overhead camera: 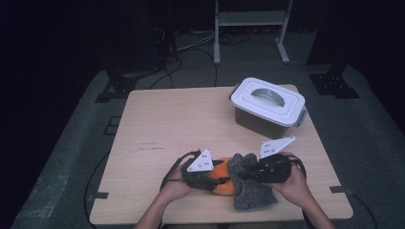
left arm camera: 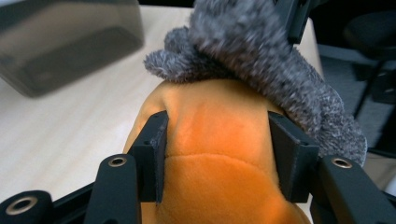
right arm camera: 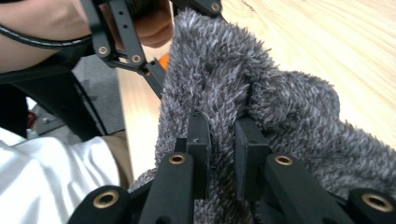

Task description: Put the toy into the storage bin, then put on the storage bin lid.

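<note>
The orange plush toy [overhead camera: 222, 180] lies at the table's [overhead camera: 191, 119] near edge, about six o'clock, with the grey fuzzy cloth [overhead camera: 248, 183] draped over its right side. The left gripper [overhead camera: 220, 181] clamps the plush body between its pads; the right gripper [overhead camera: 244, 172] pinches a fold of the cloth. To peel the cloth off cleanly, the left should likely hold firm while the right draws away toward three o'clock. The left gripper view shows the pads [left arm camera: 156, 144] denting the plush; the high view adds the lidded plastic box [overhead camera: 267, 107] at one o'clock.
</note>
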